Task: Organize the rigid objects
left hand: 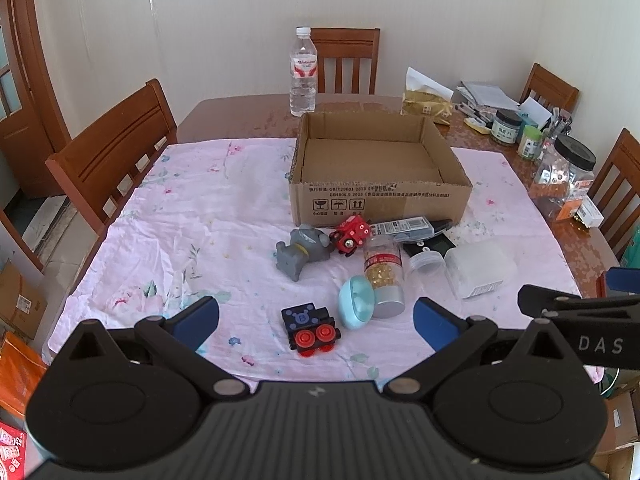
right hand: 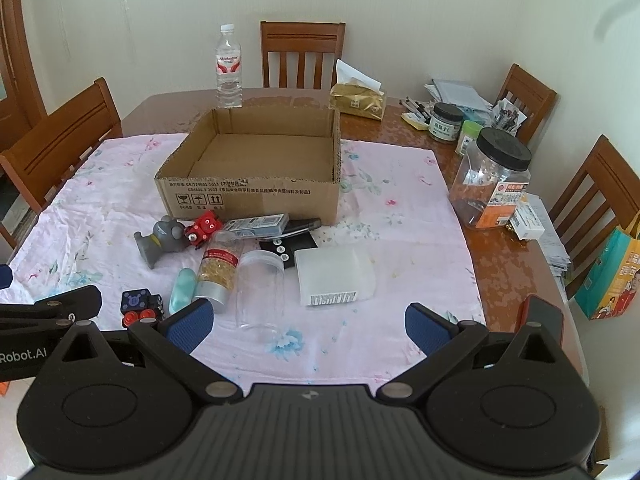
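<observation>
While cardboard box (left hand: 380, 196) is sitting empty, you're hovering both grippers, left gripper (left hand: 316, 318) and right gripper (right hand: 308, 322), spread wide, holding nothing; likely next: reaching for black toy train (left hand: 310, 330) in front of box.

Box (right hand: 248, 196): matt brown corrugated cardboard, torn rough rim. Cloth (right hand: 400, 216) under it: thin pink cotton, wrinkled. Bench (right hand: 492, 256) right of the tongs: glossy varnished wood, mirror glare. Jar (right hand: 260, 288) ahead of the right tongs (right hand: 308, 326): clear smooth plastic. Case (right hand: 336, 276) beside it: frosted plastic. Tong pads (right hand: 188, 330): blue, textured; arms matt black plastic. Chairs (left hand: 116, 156): satin wood.
</observation>
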`<state>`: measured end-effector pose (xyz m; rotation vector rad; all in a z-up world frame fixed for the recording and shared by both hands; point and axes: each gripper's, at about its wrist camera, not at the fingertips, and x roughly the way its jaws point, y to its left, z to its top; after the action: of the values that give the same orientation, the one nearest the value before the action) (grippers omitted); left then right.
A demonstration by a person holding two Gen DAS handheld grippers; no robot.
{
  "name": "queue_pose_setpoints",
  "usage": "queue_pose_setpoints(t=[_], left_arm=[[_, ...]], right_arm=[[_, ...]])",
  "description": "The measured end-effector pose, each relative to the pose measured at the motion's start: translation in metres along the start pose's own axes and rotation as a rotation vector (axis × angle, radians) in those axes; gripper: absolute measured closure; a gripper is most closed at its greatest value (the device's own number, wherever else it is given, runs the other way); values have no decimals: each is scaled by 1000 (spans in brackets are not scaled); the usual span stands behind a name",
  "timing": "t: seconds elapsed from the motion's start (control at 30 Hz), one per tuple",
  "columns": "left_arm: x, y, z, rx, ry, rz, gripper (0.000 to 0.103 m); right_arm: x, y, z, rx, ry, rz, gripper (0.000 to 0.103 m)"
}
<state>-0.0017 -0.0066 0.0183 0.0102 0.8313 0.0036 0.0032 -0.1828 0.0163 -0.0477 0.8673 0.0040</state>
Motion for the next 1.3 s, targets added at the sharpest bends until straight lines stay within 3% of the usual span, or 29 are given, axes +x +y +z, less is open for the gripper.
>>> queue_pose_setpoints(t=[0.67, 0.83, 1.3], left_arm=[[36, 15, 2, 93, 23, -68, 0], [58, 24, 2, 117, 37, -83, 0], [143, 37, 8, 194, 158, -104, 0]], right_arm=[[19, 13, 1, 10, -2, 20, 0], [34, 17, -3, 16, 8, 46, 0], [69, 19, -7, 95, 83, -15, 0]])
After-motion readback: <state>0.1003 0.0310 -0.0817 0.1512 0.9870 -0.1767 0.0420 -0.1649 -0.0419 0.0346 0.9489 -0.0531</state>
